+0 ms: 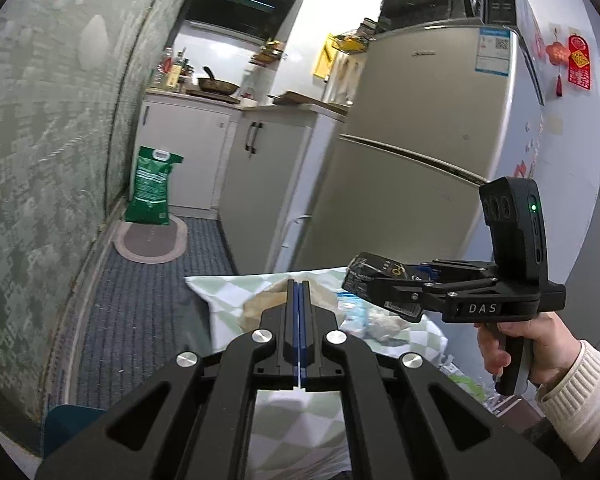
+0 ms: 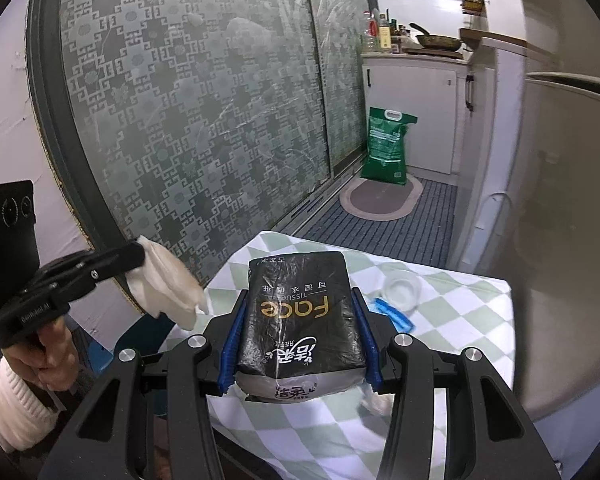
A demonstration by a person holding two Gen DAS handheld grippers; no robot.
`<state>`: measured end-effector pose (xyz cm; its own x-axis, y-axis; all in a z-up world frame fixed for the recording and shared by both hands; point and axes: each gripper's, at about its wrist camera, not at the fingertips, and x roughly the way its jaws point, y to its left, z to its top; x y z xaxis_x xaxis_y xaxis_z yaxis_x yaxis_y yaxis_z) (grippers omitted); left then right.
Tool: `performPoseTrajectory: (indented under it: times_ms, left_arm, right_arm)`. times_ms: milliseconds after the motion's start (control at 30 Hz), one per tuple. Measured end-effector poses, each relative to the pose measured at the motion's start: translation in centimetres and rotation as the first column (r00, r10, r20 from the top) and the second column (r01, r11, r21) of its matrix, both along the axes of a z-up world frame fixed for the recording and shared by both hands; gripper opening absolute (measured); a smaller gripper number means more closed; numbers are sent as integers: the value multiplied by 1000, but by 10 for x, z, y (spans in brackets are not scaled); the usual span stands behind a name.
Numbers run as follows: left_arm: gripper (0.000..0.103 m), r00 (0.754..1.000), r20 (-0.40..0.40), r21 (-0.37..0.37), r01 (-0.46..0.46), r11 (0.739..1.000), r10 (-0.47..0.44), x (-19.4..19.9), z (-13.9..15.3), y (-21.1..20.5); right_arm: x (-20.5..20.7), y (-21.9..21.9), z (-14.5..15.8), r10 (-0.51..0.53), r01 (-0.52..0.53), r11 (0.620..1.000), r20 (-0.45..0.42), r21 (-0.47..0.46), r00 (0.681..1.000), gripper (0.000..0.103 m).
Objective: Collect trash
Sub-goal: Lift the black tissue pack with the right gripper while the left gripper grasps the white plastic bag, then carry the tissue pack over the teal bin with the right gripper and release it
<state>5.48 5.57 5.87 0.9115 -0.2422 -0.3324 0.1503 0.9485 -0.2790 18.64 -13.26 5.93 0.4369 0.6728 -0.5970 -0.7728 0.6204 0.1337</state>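
While clamped between right fingers, black tissue pack; crumpled tissue pinched in left fingers.

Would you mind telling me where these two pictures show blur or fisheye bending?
Left wrist view: the fridge bows and the patterned door curves strongly. Right wrist view: the fridge at right is soft and smeared, while the tissue pack stays sharp.

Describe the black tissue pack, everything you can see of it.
The tissue pack is a soft, glossy black plastic packet with gold "Face" lettering and white characters, its near end white. It is lifted above the checked tablecloth, clamped on both long sides by the right gripper, lying roughly flat, printed face up.
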Motion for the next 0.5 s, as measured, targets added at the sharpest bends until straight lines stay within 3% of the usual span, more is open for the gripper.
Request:
performPoseTrajectory:
  times_ms: [300, 500]
  left_arm:
    - [1, 993, -61, 52, -99, 994, 103, -19, -18, 53]
    - [1, 970, -171, 86, -158, 984, 171, -27, -49, 86]
  right_arm:
    - [-8, 43, -1, 36, -36, 999, -25, -1, 999, 49]
    - [-20, 76, -4, 62, -63, 998, -52, -7, 997, 49]
